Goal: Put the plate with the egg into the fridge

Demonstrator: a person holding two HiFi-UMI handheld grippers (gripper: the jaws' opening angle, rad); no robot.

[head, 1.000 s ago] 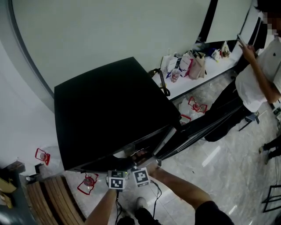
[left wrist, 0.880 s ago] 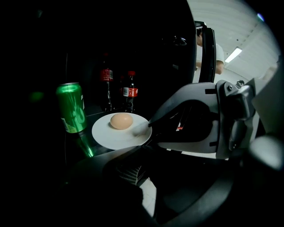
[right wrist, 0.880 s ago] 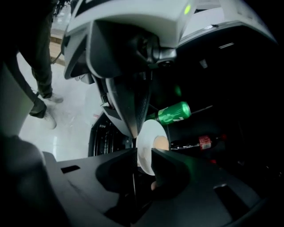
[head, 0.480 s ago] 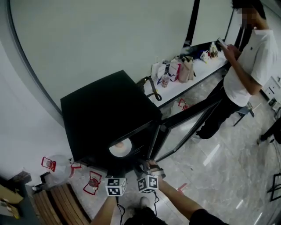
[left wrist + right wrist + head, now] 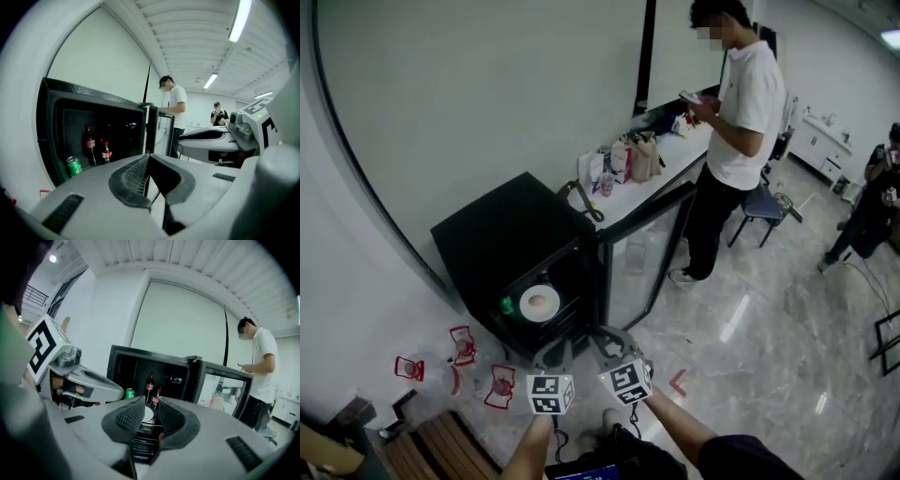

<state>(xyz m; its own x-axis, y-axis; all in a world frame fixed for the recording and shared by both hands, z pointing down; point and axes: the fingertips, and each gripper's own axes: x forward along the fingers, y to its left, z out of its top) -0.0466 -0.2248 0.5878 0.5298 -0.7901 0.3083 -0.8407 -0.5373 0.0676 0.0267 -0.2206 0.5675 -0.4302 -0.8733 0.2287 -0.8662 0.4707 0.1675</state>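
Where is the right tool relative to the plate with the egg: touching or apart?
Apart. The head view shows the plate with the egg inside the fridge, while the right tool hangs outside, short of it.

Fridge (image 5: 506,234) black. Plate (image 5: 528,306) white, egg (image 5: 542,301) pale tan. Can (image 5: 73,166) green. Bottles (image 5: 89,143) dark, with red caps and labels. Marker cubes (image 5: 550,394) have a black-and-white square pattern. Floor (image 5: 769,356) grey, marbled. Person's shirt (image 5: 750,103) white, trousers (image 5: 708,225) black.
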